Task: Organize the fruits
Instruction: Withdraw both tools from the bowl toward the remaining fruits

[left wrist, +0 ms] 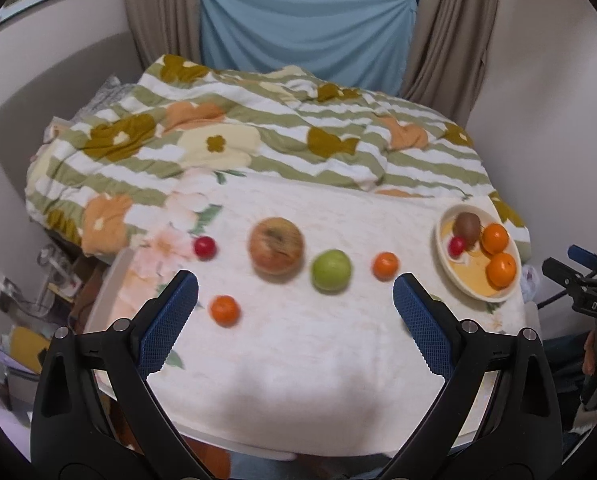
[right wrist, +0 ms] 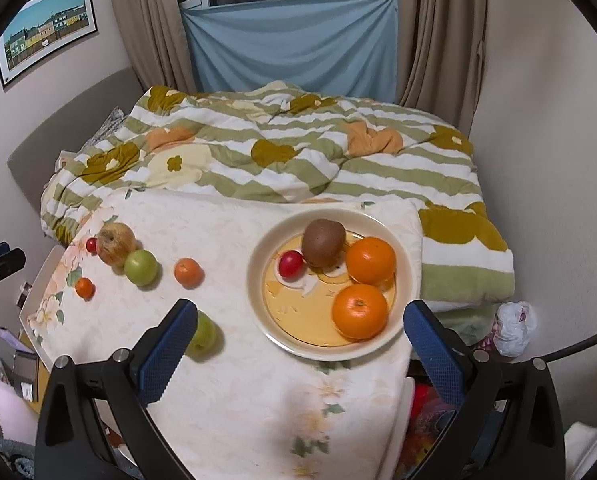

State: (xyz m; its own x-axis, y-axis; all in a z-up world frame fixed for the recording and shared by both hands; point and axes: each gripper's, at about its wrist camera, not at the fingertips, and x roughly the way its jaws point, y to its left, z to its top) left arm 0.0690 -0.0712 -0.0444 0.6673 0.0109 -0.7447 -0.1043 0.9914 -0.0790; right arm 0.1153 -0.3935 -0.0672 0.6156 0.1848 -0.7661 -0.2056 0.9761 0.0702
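Observation:
A cream plate (right wrist: 256, 276) holds a brown kiwi (right wrist: 323, 242), a small red fruit (right wrist: 291, 263) and two oranges (right wrist: 371, 260) (right wrist: 360, 311). My right gripper (right wrist: 300, 316) hovers open just in front of it, holding nothing. A green fruit (right wrist: 202, 334) lies partly behind its left finger. On the cloth to the left lie a large blotchy apple (left wrist: 276, 245), a green apple (left wrist: 331, 271), two small oranges (left wrist: 385, 266) (left wrist: 225, 310) and a red fruit (left wrist: 205, 247). My left gripper (left wrist: 295, 292) is open above the cloth, near these, with nothing between its fingers.
A white floral cloth (left wrist: 298, 360) covers the table, which butts against a bed with a striped flowered duvet (left wrist: 258, 140). Clutter sits on the floor past the table's left edge (left wrist: 46, 280). A white plastic bag (right wrist: 514, 328) lies beyond the right edge.

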